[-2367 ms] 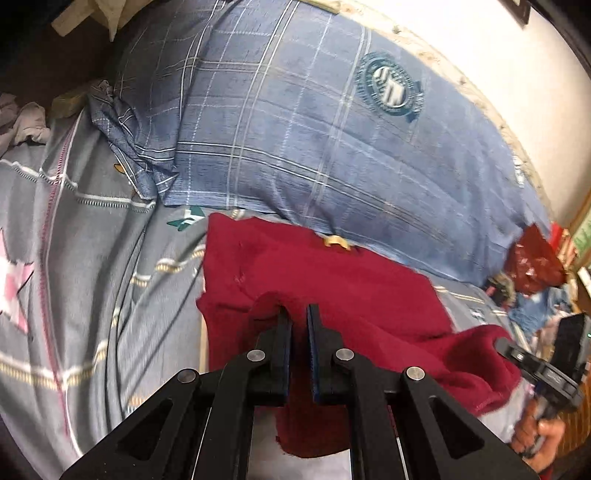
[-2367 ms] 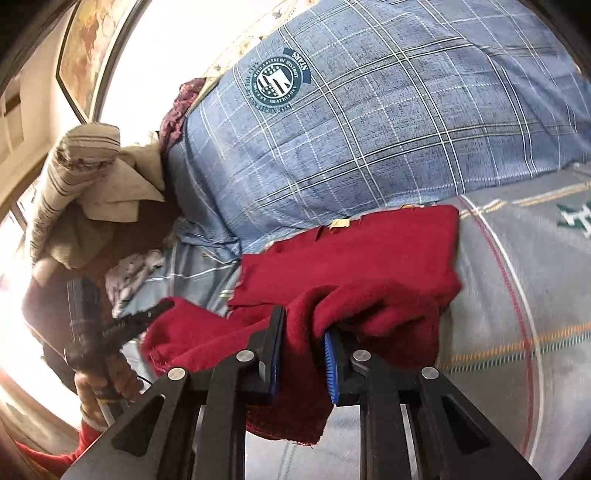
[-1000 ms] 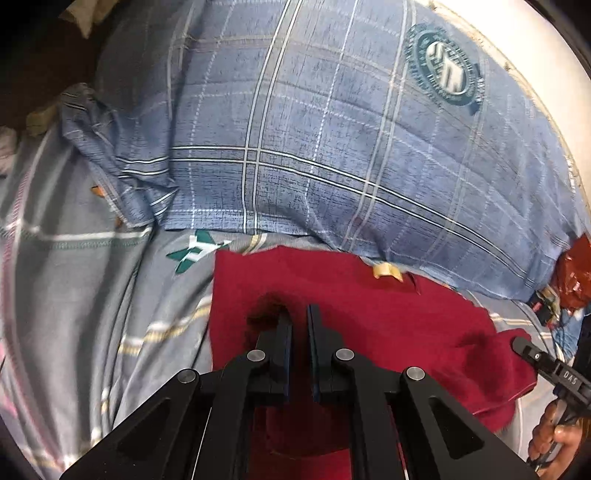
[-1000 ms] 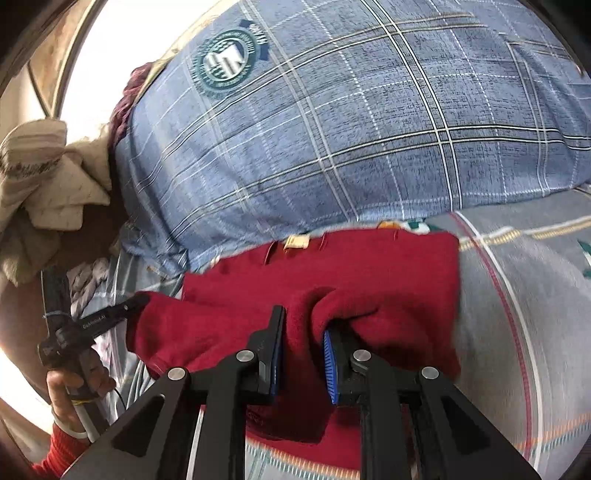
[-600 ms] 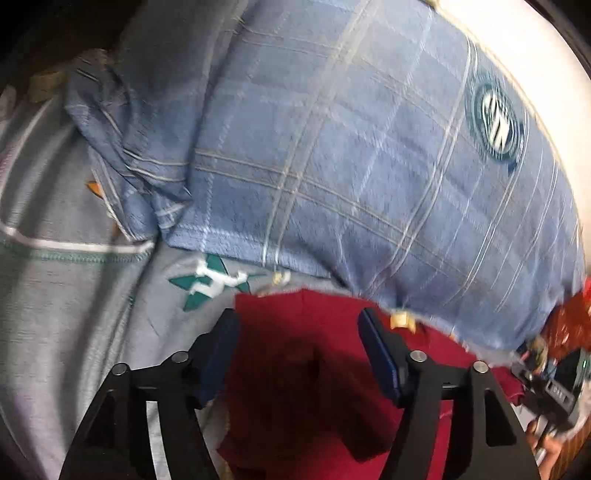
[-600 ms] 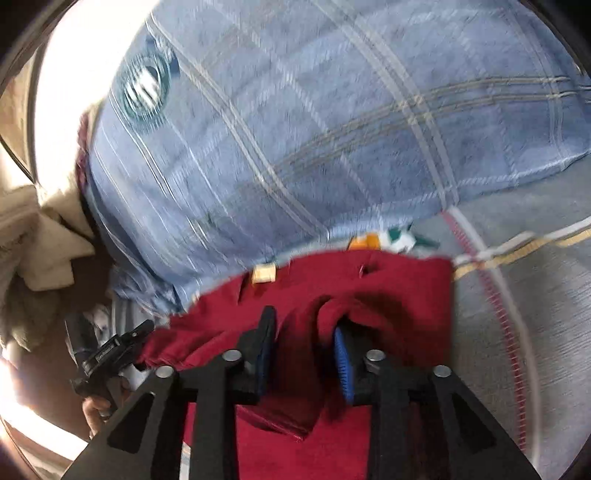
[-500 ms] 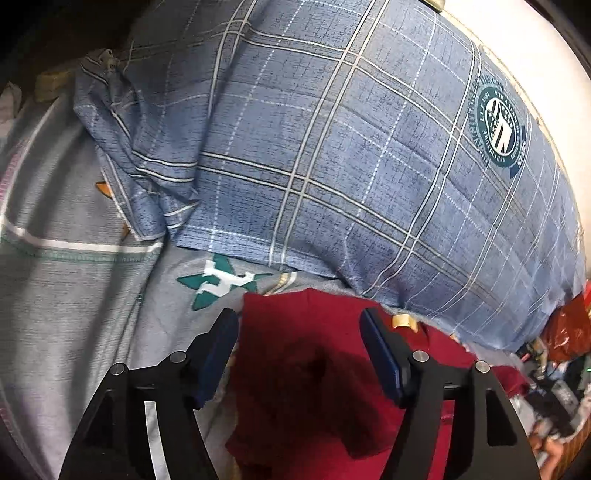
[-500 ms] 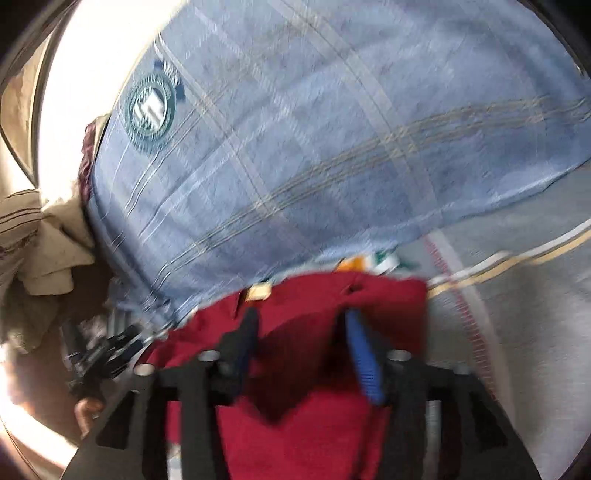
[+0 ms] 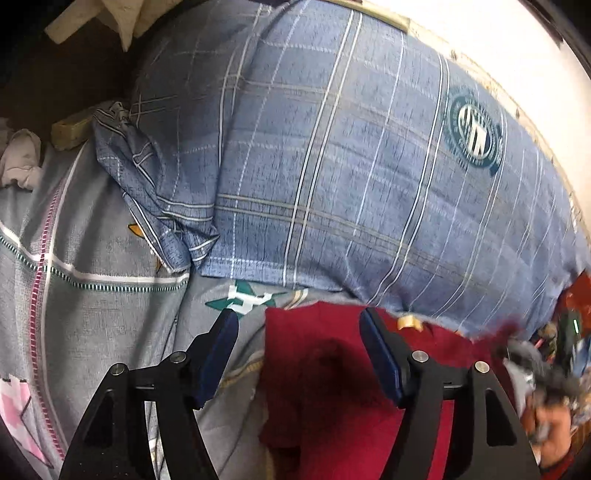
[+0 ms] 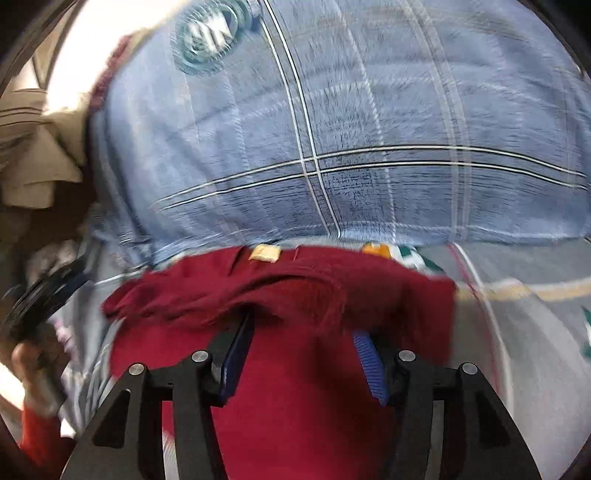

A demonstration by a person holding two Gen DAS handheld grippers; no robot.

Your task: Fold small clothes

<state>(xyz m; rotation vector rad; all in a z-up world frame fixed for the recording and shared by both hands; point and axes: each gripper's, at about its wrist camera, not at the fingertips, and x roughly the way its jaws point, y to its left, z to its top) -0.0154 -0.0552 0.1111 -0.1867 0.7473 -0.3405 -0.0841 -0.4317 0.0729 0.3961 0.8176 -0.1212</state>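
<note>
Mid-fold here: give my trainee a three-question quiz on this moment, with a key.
1. True or false: the left gripper is clamped on the red garment.
2. What lies just beyond the red garment: A) blue plaid pillow, B) a basket, C) a chair?
3. Fill in: the right gripper has its jaws ____.

Key: 1 false, its jaws are spread; 2 A; 3 open.

Right wrist view motion-blurred throughout. Fingertips of right hand-held gripper point(image 10: 301, 325) covered by a fold of the red garment point(image 10: 295, 406); contact with cloth indeterminate. Garment's lower part cut off by the frame edge in both views. Pillow emblem point(image 10: 212, 31) text unreadable. Person's hand point(image 9: 550, 428) at left view's right edge smeared.
</note>
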